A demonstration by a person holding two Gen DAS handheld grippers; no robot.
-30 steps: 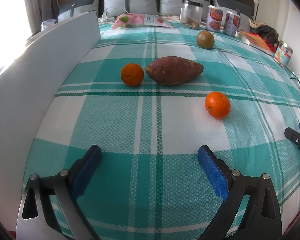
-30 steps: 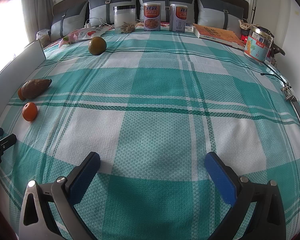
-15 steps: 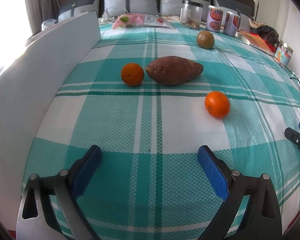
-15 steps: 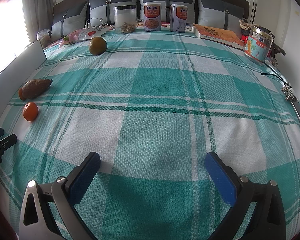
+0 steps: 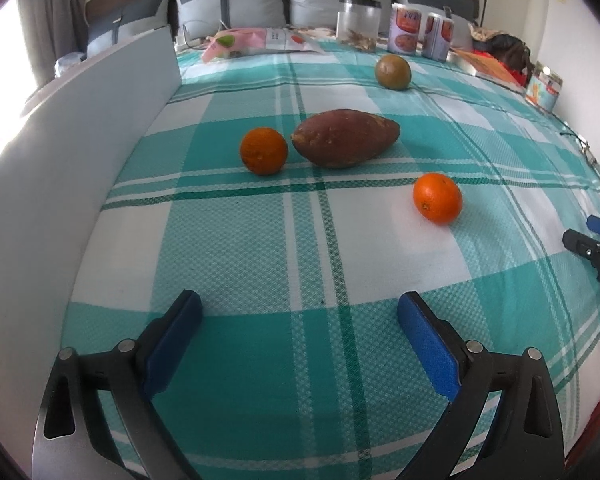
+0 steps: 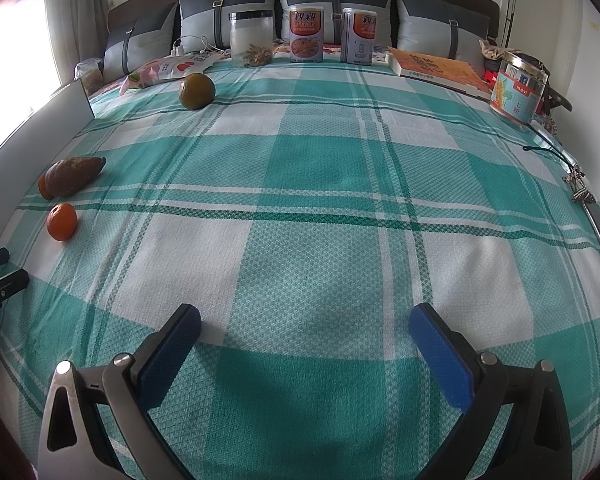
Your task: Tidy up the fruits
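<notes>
- I see two oranges on the teal-and-white plaid bedspread point(image 5: 236, 248): one orange point(image 5: 263, 151) lies just beside the blunt end of a sweet potato point(image 5: 345, 137), apparently touching it or nearly so.
- The second orange point(image 5: 437, 197) sits apart from that pair, nearer to me and toward my right side; from the right wrist view it shows at far left point(image 6: 62, 221), with the sweet potato point(image 6: 74, 176) behind it.
- A green-brown round fruit point(image 5: 393, 71) rests farther up the bed, well apart from the others; I also see it from the right view point(image 6: 196, 91).
- My left claw point(image 5: 299, 312) hovers over the bedspread with its blue pads spread wide apart and nothing between them; all the fruit lies ahead of it.
- My right claw point(image 6: 305, 327) is likewise spread apart and empty, over bare plaid cloth well to the right of the fruit.
- A pale grey board point(image 5: 60, 168) stands upright along the bed's left edge.
- Near the pillows point(image 6: 332, 4) stand a clear jar point(image 6: 251, 38), two printed tins point(image 6: 306, 34), a snack bag point(image 6: 168, 68) and a book point(image 6: 436, 66).
- A labelled jar point(image 6: 518, 90) stands at the right edge of the bed.
</notes>
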